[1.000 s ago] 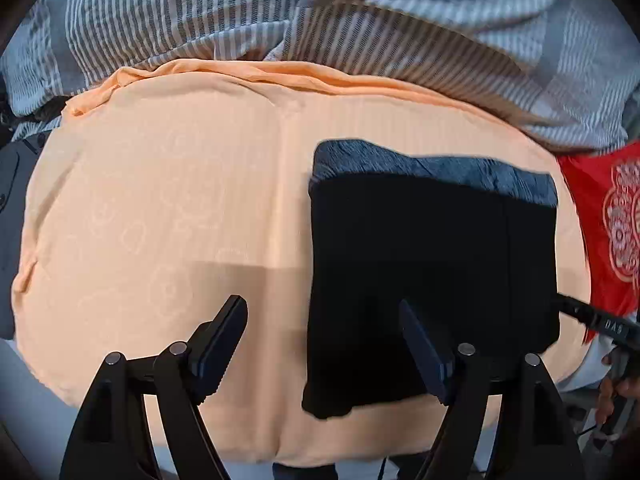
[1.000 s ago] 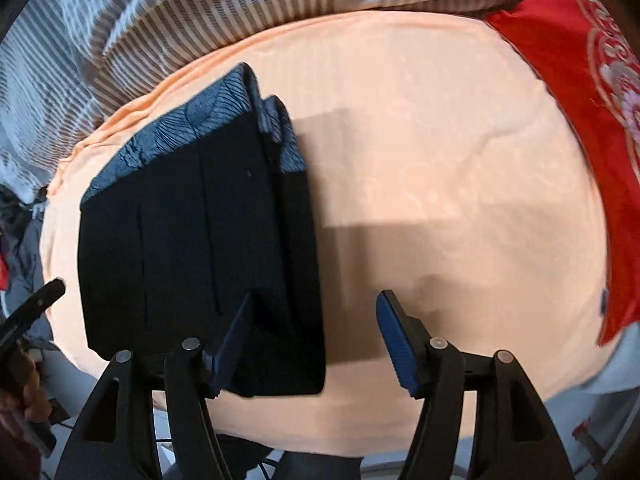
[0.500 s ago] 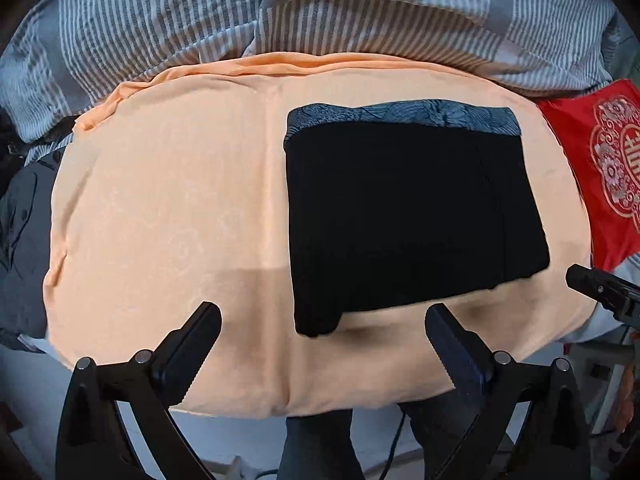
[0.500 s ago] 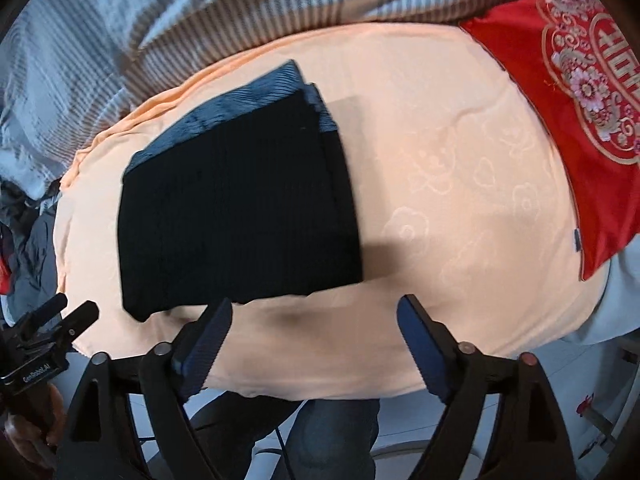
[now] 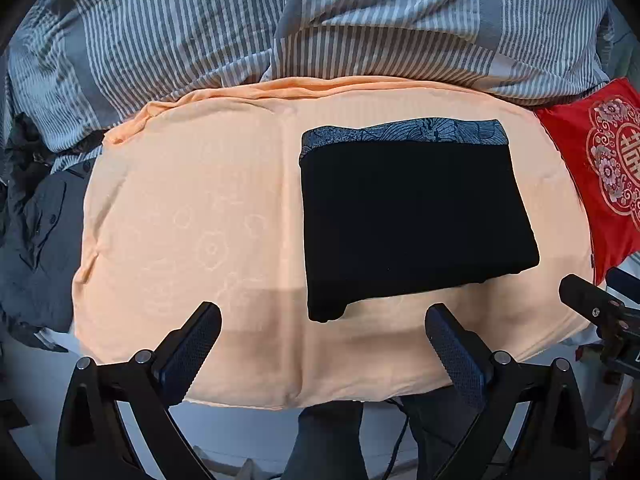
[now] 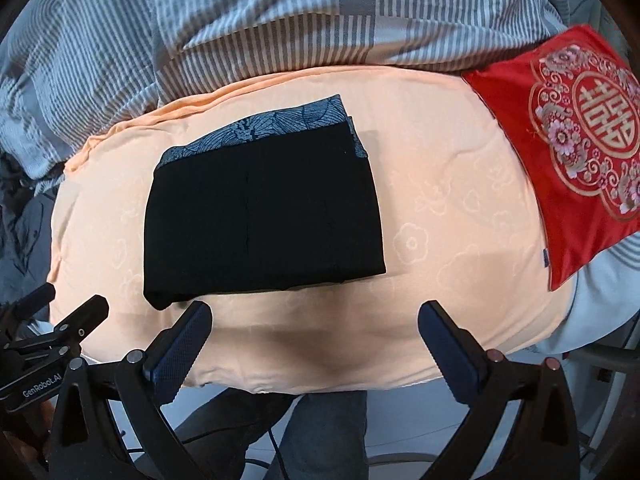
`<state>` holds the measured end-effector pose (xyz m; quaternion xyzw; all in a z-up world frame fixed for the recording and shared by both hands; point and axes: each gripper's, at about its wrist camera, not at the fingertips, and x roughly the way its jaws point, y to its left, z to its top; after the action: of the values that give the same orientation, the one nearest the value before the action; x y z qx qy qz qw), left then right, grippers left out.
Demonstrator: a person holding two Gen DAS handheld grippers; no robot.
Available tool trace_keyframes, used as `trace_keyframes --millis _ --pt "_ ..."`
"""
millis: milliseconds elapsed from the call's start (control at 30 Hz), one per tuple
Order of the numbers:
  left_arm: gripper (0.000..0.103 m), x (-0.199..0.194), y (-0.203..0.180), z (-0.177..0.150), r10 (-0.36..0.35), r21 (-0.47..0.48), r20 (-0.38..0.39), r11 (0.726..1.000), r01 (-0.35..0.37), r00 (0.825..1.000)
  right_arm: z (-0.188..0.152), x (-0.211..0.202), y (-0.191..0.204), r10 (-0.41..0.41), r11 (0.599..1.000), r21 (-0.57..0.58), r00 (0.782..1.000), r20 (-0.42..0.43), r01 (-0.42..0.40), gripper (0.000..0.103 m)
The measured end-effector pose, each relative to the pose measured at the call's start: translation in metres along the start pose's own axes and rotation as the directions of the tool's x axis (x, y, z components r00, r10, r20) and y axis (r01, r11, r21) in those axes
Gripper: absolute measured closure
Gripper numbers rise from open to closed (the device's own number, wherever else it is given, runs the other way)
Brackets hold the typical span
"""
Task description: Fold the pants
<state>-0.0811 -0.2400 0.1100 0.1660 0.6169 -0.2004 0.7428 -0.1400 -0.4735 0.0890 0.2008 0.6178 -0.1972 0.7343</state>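
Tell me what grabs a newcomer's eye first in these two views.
The black folded pants, with a patterned grey waistband along the far edge, lie as a neat rectangle on the peach cushion. To the right a bright red pillow with gold embroidery rests against the cushion. Behind both spreads a grey striped blanket, while the left gripper and the right gripper hang open, apart from the pants.

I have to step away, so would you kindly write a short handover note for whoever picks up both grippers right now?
Left gripper: open, holding nothing, above the near edge of the orange cushion.
Right gripper: open, holding nothing, at the same near edge.
Pants: folded into a compact black rectangle, patterned waistband at the far side, lying flat on the cushion beside the red pillow.
Done: the fold looks complete.
Left: probably nothing; perhaps tidy the near left corner, which sticks out slightly.
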Motion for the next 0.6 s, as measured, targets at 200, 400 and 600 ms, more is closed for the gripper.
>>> trace_keyframes --millis 200,400,600 --pt "0.001 -0.005 0.003 0.004 0.004 -0.007 -0.006 1.0 -0.004 1.0 0.001 -0.009 0.007 0.018 1.0 0.001 1.0 -0.01 -0.018 0.0" --pt "0.001 -0.01 -0.001 0.005 -0.005 -0.003 -0.012 1.0 0.004 1.0 0.004 -0.015 0.01 -0.001 1.0 -0.004 1.0 -0.011 0.001 0.0" --pt "0.001 -0.013 -0.009 0.008 -0.011 0.027 -0.01 1.0 0.011 1.0 0.011 -0.02 0.013 -0.03 0.999 -0.02 1.0 0.003 0.03 0.0"
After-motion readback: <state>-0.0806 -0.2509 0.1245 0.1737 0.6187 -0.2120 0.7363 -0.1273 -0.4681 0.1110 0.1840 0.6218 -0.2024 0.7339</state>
